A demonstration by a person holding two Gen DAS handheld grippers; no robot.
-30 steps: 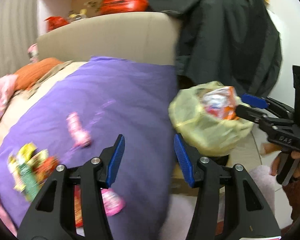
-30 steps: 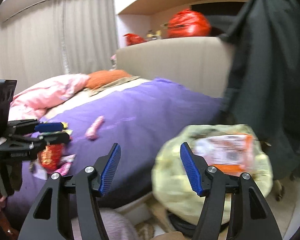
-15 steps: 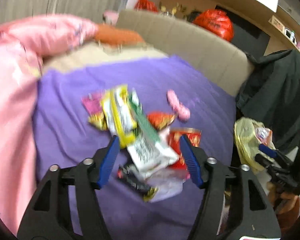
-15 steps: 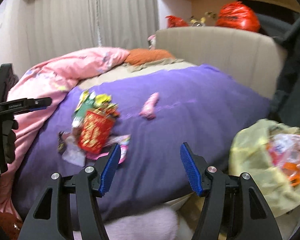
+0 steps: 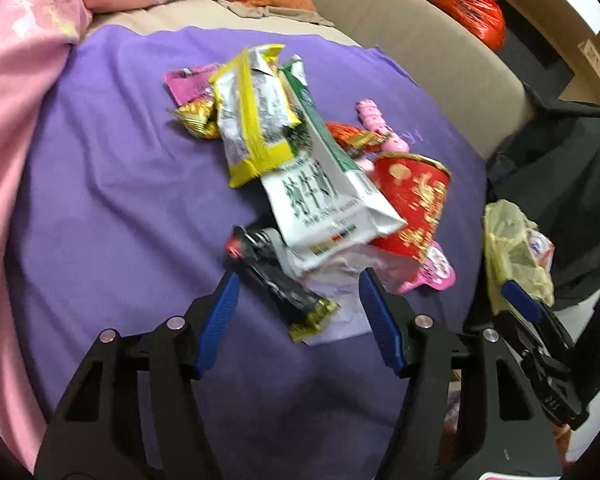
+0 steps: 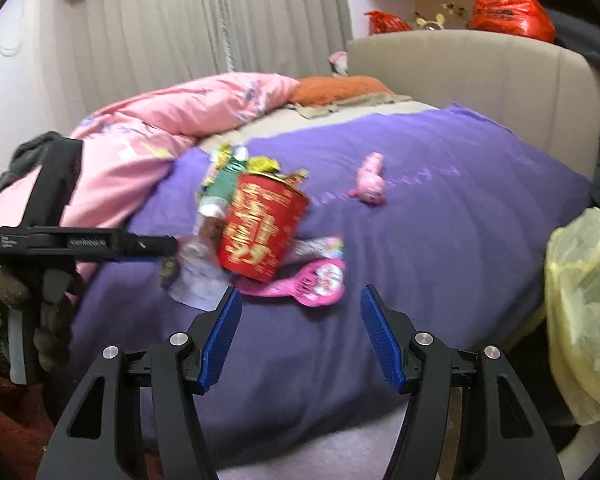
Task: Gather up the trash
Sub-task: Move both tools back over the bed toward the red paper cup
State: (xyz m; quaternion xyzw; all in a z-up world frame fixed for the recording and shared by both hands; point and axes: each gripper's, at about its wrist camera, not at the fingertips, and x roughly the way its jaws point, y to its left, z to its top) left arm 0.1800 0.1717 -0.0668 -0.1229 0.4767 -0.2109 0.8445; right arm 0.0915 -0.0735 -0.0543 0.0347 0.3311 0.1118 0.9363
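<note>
A heap of trash lies on the purple blanket point(image 5: 112, 208): a yellow wrapper point(image 5: 252, 120), a white and green carton point(image 5: 324, 196), a red paper cup point(image 5: 416, 204) on its side, a black wrapper point(image 5: 288, 288) and a pink foil lid point(image 5: 432, 272). My left gripper point(image 5: 298, 280) hovers at the heap's near edge. Its jaws are closing, with the black wrapper and a white scrap between them, untouched by the pads. My right gripper point(image 6: 300, 294) is open and empty, just short of the pink lid point(image 6: 312, 280) and the red cup point(image 6: 260, 228).
A yellow trash bag point(image 6: 584, 304) hangs off the bed's right side, below a dark coat point(image 5: 560, 176). A pink toy point(image 6: 370, 184) lies further up the blanket. A pink duvet point(image 6: 172, 120) fills the left, with the beige headboard point(image 6: 480, 76) behind and red bags point(image 6: 508, 12) above it.
Both views have swung from the yellow bag to the trash heap on the bed. My left gripper rolled, widened and dropped close to the heap. The right gripper followed towards the bed.
</note>
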